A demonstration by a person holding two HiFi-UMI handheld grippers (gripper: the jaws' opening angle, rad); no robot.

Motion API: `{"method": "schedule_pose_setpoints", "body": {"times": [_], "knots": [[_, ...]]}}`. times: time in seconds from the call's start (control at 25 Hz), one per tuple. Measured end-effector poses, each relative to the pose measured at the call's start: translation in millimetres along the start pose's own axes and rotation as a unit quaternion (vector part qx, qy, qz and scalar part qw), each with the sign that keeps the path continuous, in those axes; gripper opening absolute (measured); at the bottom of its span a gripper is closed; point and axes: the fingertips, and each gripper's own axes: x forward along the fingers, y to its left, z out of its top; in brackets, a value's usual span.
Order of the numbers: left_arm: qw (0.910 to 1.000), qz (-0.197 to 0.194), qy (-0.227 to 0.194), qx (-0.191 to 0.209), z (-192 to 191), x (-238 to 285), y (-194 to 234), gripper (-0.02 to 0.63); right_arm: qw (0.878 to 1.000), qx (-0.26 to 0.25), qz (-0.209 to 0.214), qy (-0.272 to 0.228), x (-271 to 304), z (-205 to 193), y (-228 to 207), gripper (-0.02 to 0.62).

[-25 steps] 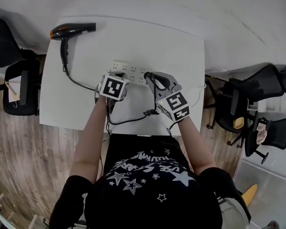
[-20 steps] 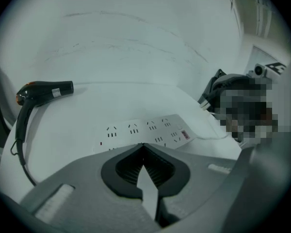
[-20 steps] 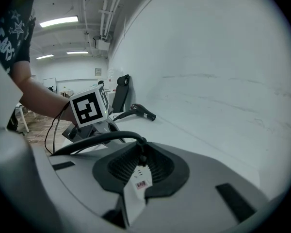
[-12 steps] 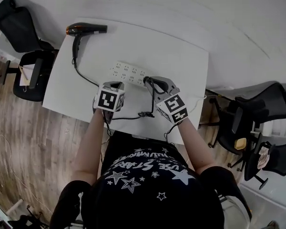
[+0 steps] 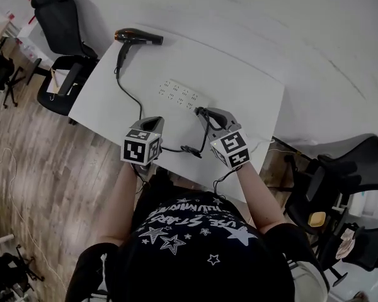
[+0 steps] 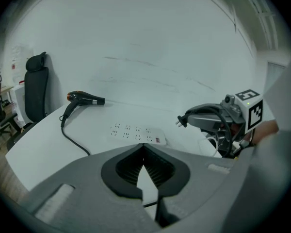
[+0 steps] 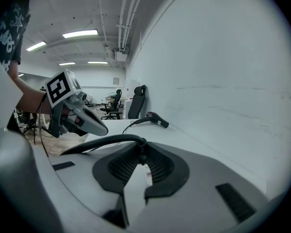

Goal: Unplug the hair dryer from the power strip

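The black hair dryer (image 5: 138,38) with an orange rear lies at the far left of the white table (image 5: 246,83). Its black cord (image 5: 129,93) runs toward me and across to the plug (image 5: 198,111). My right gripper (image 5: 201,112) is shut on that plug, held in the air clear of the white power strip (image 5: 184,95). In the left gripper view the plug (image 6: 181,122) shows bare prongs, with the strip (image 6: 136,132) below it. My left gripper (image 5: 154,122) hovers near the table's front edge, shut and empty, its tips (image 6: 143,148) meeting.
Black office chairs stand left of the table (image 5: 60,17) and to the right (image 5: 346,168). A white wall runs behind the table. A thin white cable (image 5: 264,145) hangs off the table's right front corner. Wooden floor (image 5: 38,168) lies to the left.
Both grippers drew back from the power strip toward me. The left one rose off the strip to the front edge; the right one carried the plug away from the strip's right end.
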Motion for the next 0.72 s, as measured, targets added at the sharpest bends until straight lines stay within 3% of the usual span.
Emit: {"method": "schedule_pose_setpoints", "body": {"times": [0.4,0.72], "knots": [[0.9957,0.061,-0.048,-0.050,-35.9,-49.1,-61.1,0.008,0.999,-0.009,0.039,-0.014,-57.1,-26.4,10.0,0.063],[0.9860,0.088,-0.068,-0.125,-83.5,-87.5,-105.5,0.008,0.997,-0.022,0.071,0.004,-91.7,-60.3,25.8,0.064]]}}
